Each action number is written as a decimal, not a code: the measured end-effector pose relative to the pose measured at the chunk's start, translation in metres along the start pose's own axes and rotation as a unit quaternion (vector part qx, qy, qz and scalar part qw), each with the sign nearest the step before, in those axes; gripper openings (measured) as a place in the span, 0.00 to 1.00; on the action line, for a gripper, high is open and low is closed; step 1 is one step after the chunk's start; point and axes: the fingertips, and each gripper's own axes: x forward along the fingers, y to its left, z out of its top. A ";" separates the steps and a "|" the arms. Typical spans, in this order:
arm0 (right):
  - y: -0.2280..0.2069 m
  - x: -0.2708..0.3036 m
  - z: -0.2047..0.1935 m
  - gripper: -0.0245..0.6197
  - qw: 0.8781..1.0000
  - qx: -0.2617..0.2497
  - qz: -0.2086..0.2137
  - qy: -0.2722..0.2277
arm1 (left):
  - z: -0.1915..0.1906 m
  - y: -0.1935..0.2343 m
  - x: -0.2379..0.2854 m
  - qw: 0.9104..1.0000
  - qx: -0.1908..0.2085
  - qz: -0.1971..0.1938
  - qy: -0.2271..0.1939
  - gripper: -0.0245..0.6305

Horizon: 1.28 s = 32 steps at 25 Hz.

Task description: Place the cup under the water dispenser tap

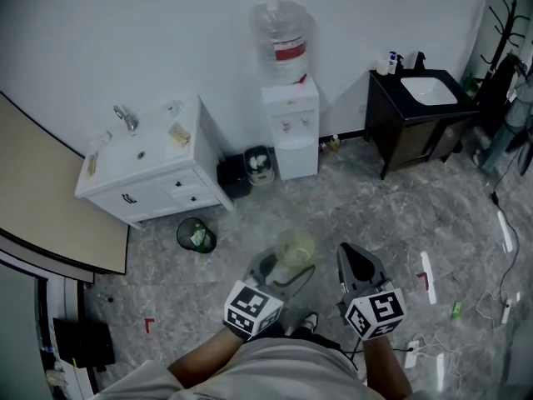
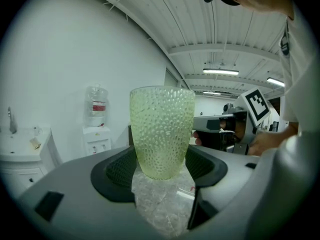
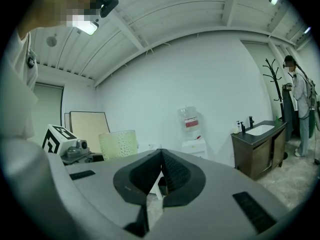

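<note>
A pale green dimpled cup (image 1: 296,246) stands upright between the jaws of my left gripper (image 1: 287,265), which is shut on its lower part. In the left gripper view the cup (image 2: 162,131) fills the middle, with my left gripper (image 2: 161,170) pressing on both sides of its base. The white water dispenser (image 1: 291,127) with its bottle on top stands against the far wall, well ahead of the cup. My right gripper (image 1: 356,267) hangs beside the cup, shut, with nothing between its jaws (image 3: 160,160). The right gripper view also shows the dispenser (image 3: 192,136) and the cup (image 3: 119,144).
A white vanity with a sink (image 1: 150,161) stands left of the dispenser, with a black box (image 1: 246,172) between them. A green bin (image 1: 196,236) sits on the floor. A dark cabinet with a basin (image 1: 416,115) is at the right. A person (image 3: 300,109) stands by a coat rack (image 1: 504,23).
</note>
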 end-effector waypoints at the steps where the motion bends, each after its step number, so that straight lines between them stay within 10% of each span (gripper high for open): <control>1: -0.003 0.001 0.000 0.06 1.000 0.000 0.001 0.000 | 0.000 0.002 0.002 1.000 -0.001 0.004 -0.001 0.51; 11: -0.019 0.052 0.004 0.06 1.000 0.003 0.010 0.010 | 0.006 0.055 0.028 1.000 -0.010 0.024 -0.012 0.51; 32: -0.072 0.312 0.034 0.06 0.999 0.017 -0.028 0.015 | 0.035 0.302 0.155 0.999 0.034 -0.022 -0.003 0.51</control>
